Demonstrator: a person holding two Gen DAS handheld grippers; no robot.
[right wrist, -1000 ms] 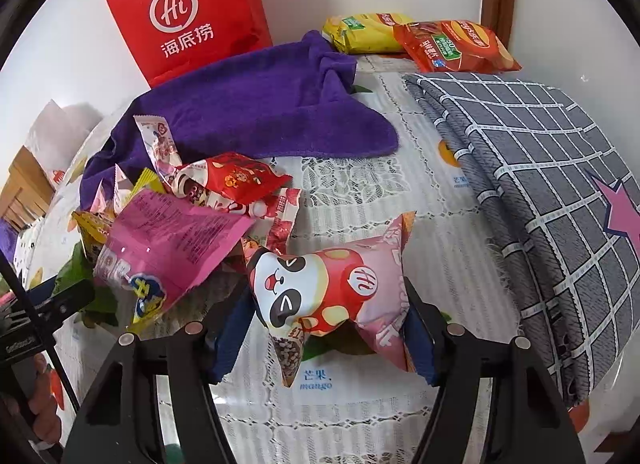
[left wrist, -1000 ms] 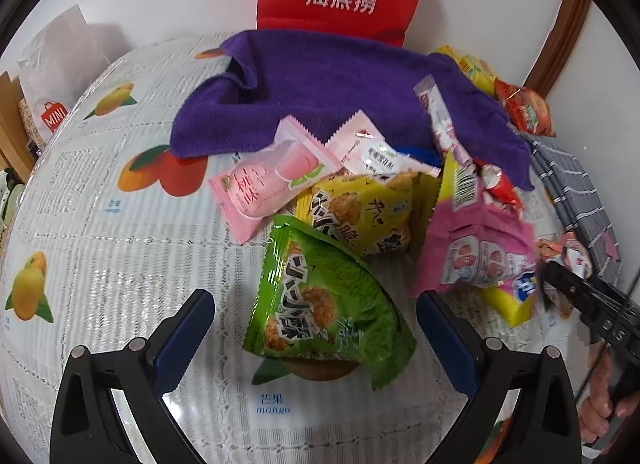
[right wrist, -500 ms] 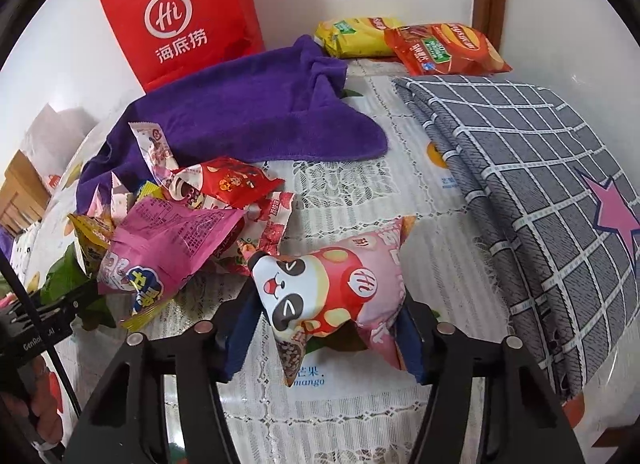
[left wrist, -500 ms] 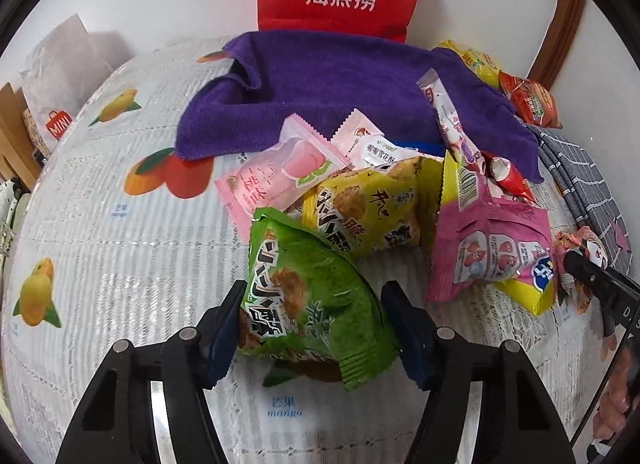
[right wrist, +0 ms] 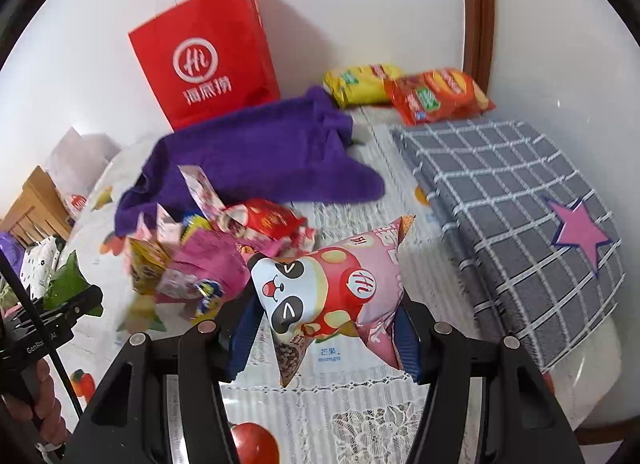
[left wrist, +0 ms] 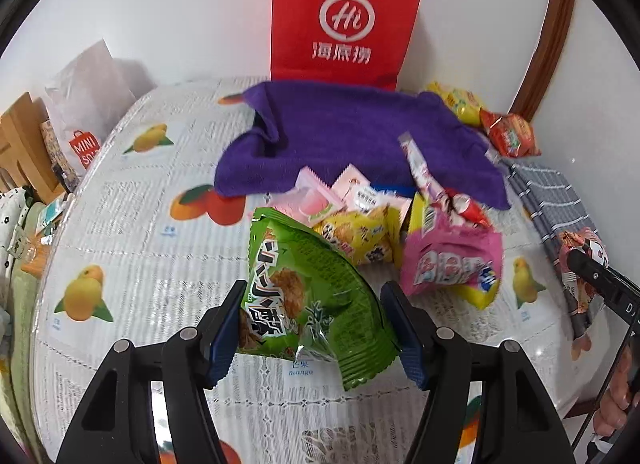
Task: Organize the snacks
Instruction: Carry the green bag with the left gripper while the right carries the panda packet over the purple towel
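My left gripper (left wrist: pixel 316 328) is shut on a green snack bag (left wrist: pixel 304 292), held a little above the table. In the right wrist view, my right gripper (right wrist: pixel 324 332) is shut on a pink panda snack bag (right wrist: pixel 332 284), also lifted off the cloth. A pile of loose snacks lies between them: a yellow bag (left wrist: pixel 360 236), a pink-magenta pouch (left wrist: pixel 448 260), pale pink packets (left wrist: pixel 316 200) and red wrappers (right wrist: pixel 268 220). The right gripper (left wrist: pixel 600 280) with its panda bag shows at the right edge of the left wrist view.
A purple towel (left wrist: pixel 360 136) lies behind the pile, with a red paper bag (left wrist: pixel 344 20) against the wall. A grey checked cloth (right wrist: pixel 512 200) covers the right side. Yellow and orange chip bags (right wrist: pixel 432 96) sit at the back corner. The fruit-print tablecloth (left wrist: pixel 120 224) spreads left.
My left gripper closed from wide open onto the green bag and lifted it. My right gripper tightened on the panda bag and raised it off the table.
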